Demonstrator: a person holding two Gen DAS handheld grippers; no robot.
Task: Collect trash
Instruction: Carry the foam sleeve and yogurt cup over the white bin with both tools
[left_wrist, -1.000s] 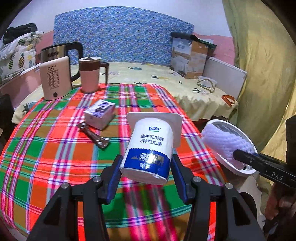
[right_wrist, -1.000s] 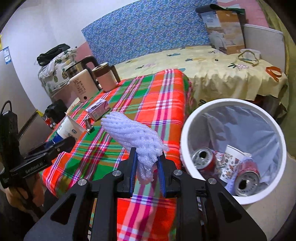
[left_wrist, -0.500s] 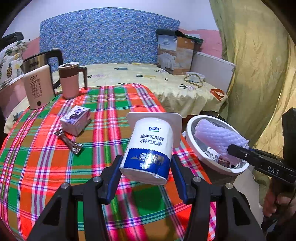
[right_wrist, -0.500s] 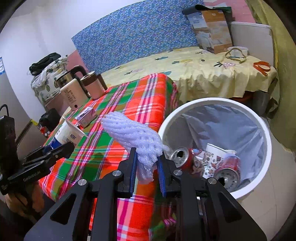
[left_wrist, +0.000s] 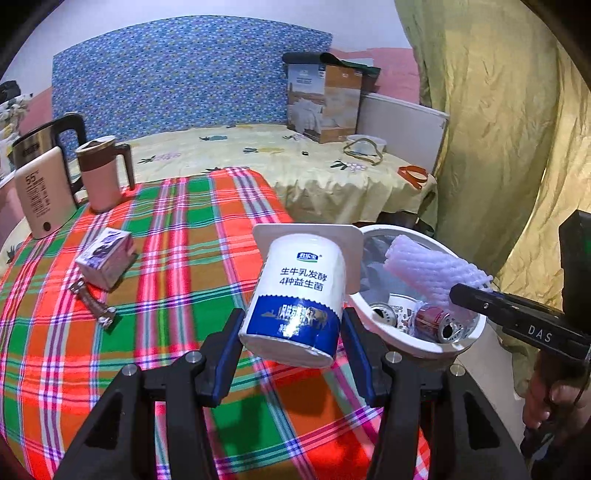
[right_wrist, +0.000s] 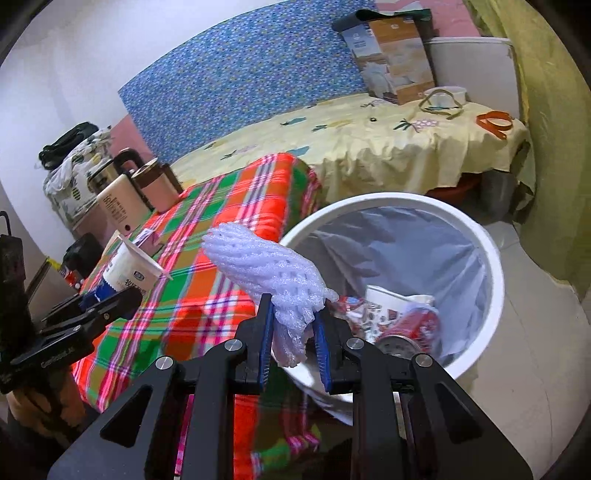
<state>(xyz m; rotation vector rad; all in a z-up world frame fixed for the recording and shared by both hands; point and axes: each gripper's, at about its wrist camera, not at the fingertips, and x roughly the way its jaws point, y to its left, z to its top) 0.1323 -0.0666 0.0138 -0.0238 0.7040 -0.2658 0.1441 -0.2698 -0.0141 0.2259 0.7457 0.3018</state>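
Note:
My left gripper (left_wrist: 291, 350) is shut on a white and blue yogurt cup (left_wrist: 299, 291), held above the plaid table's right part, just left of the white trash bin (left_wrist: 436, 343). My right gripper (right_wrist: 293, 325) is shut on a white foam fruit net (right_wrist: 266, 269), held over the near-left rim of the bin (right_wrist: 495, 280). The bin holds cans and a paper cup (right_wrist: 391, 299). The foam net (left_wrist: 432, 266) and the right gripper also show in the left wrist view, over the bin. The yogurt cup (right_wrist: 129, 273) shows at left in the right wrist view.
On the plaid tablecloth (left_wrist: 177, 295) lie a small purple carton (left_wrist: 105, 256), a brown wrapper (left_wrist: 94, 304), a pink mug (left_wrist: 101, 177) and a kettle (left_wrist: 40, 192). A bed with yellow sheet (left_wrist: 295, 162) stands behind, a yellow-green curtain (left_wrist: 509, 129) to the right.
Both grippers have moved right toward the bin with their loads. The foam net is now over the bin's rim, and the yogurt cup is close beside the bin.

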